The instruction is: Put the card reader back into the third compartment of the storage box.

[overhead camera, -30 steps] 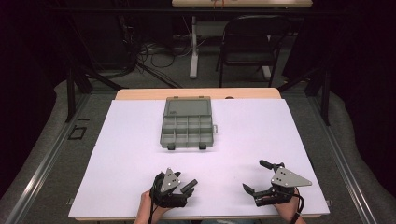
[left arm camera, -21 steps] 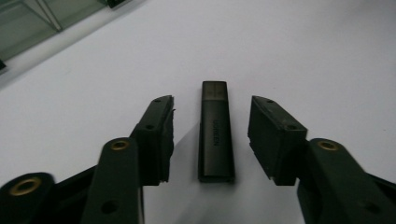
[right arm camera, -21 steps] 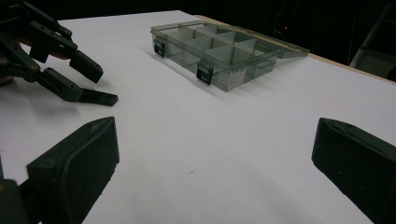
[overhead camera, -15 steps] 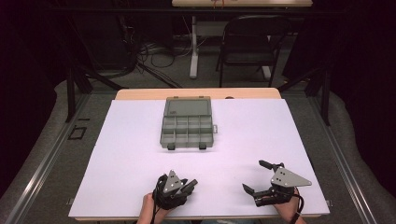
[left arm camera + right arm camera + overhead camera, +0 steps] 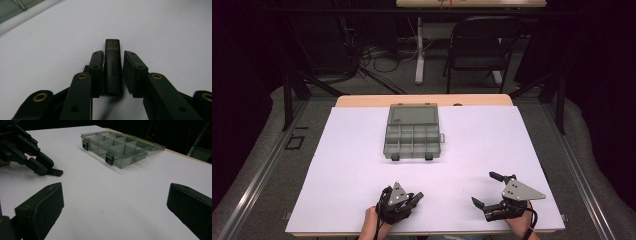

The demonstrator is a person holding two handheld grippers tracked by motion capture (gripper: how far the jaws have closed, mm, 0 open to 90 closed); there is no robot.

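Observation:
A small black stick (image 5: 113, 67) with faint lettering lies flat on the white sheet, pointing away from me. My left gripper (image 5: 113, 54) has just been closing around it, and both pads now sit against its sides. In the high view that gripper (image 5: 416, 197) is at the near edge, left of centre, held by a hand. From the right gripper view, the left gripper (image 5: 42, 168) has the stick's tip (image 5: 57, 172) poking out of it. My right gripper (image 5: 484, 189) rests at the near right, its jaws wide apart with nothing between them (image 5: 115, 195).
A grey translucent organizer box (image 5: 413, 150) with several empty compartments stands mid-table, its lid (image 5: 413, 114) laid open toward the far side; in the right gripper view the box (image 5: 117, 161) shows two dark latches. White sheet (image 5: 342, 165) covers the table. A chair (image 5: 477, 45) stands beyond.
The left gripper's jaws have drawn together from a wide spread to a narrow one. Both hands have stayed where they were, and the right gripper looks the same.

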